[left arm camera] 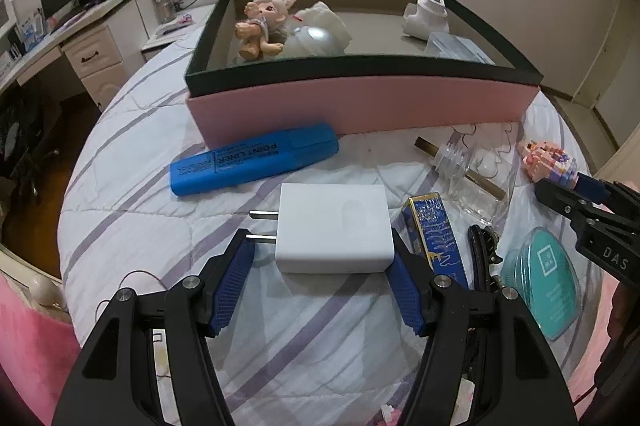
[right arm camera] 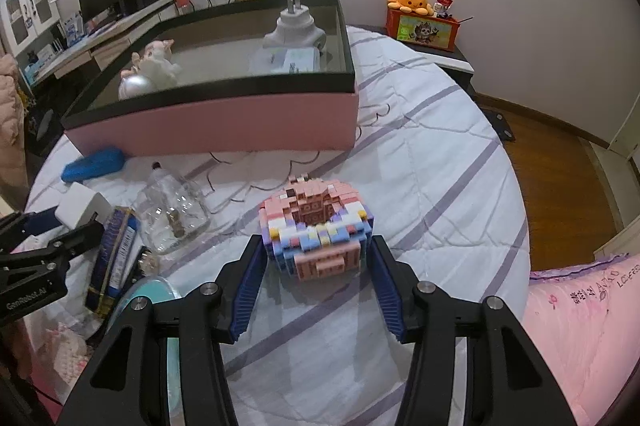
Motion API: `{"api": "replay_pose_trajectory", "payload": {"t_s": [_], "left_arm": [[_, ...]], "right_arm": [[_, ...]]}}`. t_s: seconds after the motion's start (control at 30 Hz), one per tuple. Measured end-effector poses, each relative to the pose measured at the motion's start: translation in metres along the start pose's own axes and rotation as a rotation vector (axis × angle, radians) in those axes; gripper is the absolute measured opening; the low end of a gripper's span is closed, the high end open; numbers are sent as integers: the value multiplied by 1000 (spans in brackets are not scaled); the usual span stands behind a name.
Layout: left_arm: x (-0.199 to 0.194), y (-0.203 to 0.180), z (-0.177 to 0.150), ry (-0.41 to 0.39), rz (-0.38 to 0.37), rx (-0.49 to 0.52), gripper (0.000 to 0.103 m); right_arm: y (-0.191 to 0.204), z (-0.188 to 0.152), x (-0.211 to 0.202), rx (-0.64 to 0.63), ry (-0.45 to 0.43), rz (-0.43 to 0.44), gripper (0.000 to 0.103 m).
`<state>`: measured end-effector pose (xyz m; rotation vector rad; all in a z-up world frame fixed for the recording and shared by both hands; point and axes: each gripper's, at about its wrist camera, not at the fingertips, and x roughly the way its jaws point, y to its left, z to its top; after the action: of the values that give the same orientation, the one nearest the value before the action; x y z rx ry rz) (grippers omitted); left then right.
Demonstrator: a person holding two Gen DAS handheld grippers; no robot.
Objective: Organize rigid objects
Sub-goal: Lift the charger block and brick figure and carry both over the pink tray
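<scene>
On the striped quilt (left arm camera: 132, 201), the left gripper (left arm camera: 322, 258) straddles a white charger (left arm camera: 334, 228), jaws spread, right pad touching its side, prongs pointing left. The right gripper (right arm camera: 318, 262) brackets a pastel brick model (right arm camera: 316, 226), jaws spread, not quite touching. Between them lie a teal case (left arm camera: 548, 282), a dark blue carton (left arm camera: 438, 236) and a clear glass bottle (left arm camera: 476, 177). Farther on, a blue highlighter (left arm camera: 254, 157) marked "POINT LINER" lies lengthwise left-right before the pink box (left arm camera: 360, 101), which holds a doll (left arm camera: 262, 25) and a white plug (left arm camera: 426, 15).

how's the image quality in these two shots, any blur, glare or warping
Left wrist view: sharp, fisheye bows the pink box, glare spot on the silver ball. Right wrist view: block figure slightly soft, black corners from the lens.
</scene>
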<state>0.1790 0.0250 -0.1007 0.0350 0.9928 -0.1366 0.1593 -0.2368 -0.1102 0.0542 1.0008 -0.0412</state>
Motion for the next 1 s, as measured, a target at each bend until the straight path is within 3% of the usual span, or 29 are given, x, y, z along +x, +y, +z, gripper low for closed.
{"api": "replay_pose_trajectory", "payload": {"t_s": [0.2,0.23,0.27,0.37,0.47,0.53,0.67,0.7,0.8,0.93,0.97,1.0], "left_arm": [[-20,6,3,-48,18,-23,66],[-23,6,4,-56,21,-23,66],[-30,6,5,-74,25,-22,66],[-42,8,7,-109,23,-23,66],[-50,11,5,-128,29,-22,66],[-52,12,3,-126,35,-24,66],[-46,18,-1,-106,38,-36,66],[-44,18,-1,-100,40,-40,66],[-35,21,0,-78,42,-53,66],[-27,23,0,-58,51,-59,66],[-25,24,0,-53,53,-60,66],[-24,24,0,-49,56,-61,66]], "right_arm": [[6,3,-26,-13,-66,9,52],[6,3,-31,-12,-78,9,47],[7,4,-36,-12,-93,11,8],[5,7,-48,6,-114,63,5],[11,7,-45,-23,-111,1,5],[11,5,-30,-20,-62,-32,10],[11,4,-9,-17,-4,-39,66],[12,5,-6,-24,-12,-47,73],[15,10,5,-40,-21,-79,74],[11,17,34,-29,8,-36,74],[10,17,36,-28,-23,-31,72],[9,18,37,-26,-22,-28,63]]}}
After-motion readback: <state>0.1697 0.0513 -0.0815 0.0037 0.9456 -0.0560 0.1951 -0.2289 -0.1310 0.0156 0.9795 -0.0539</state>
